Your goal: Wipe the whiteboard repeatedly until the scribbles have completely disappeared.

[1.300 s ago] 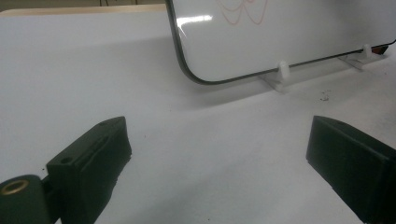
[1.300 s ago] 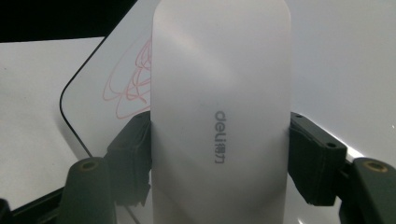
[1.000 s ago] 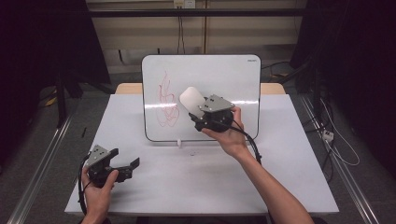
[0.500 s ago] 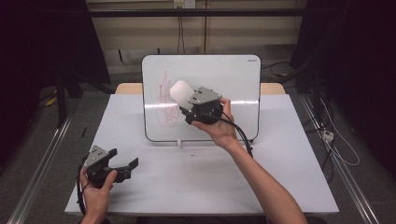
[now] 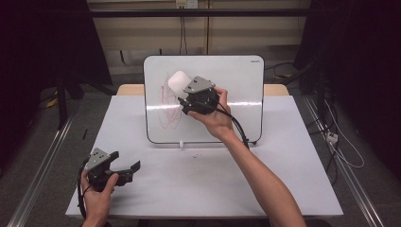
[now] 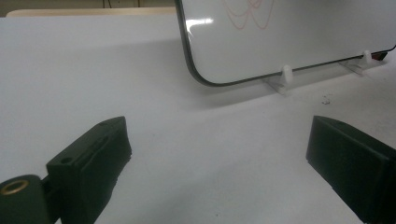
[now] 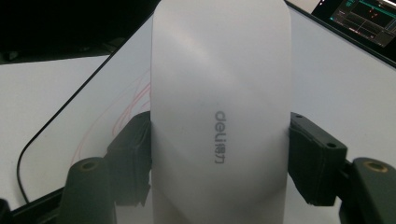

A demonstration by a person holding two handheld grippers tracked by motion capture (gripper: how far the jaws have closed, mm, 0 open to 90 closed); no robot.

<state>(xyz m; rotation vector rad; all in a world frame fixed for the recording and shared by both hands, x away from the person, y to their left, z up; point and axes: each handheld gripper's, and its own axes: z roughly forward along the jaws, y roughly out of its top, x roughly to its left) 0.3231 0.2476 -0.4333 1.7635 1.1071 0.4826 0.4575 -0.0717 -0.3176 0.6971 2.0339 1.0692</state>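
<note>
A whiteboard (image 5: 236, 85) stands upright on small feet at the back of the table, with red scribbles (image 5: 168, 106) on its left half. My right gripper (image 5: 182, 92) is shut on a white board eraser (image 5: 178, 81), pressed against the board over the scribbles. In the right gripper view the eraser (image 7: 219, 116) sits between both black pads, with red lines (image 7: 133, 112) beside it. My left gripper (image 5: 132, 168) rests open on the table at the front left, nothing between its jaws. In the left gripper view the whiteboard's lower corner (image 6: 205, 79) lies ahead.
The white table (image 5: 283, 156) carries the board on white feet (image 5: 181, 143). Dark specks (image 5: 194, 153) lie in front of the board. Metal rails (image 5: 42, 156) run along the floor on both sides, and cables (image 5: 340, 142) lie at the right.
My right gripper with the eraser has moved left and up across the board, onto the red scribbles. The left gripper has stayed in place.
</note>
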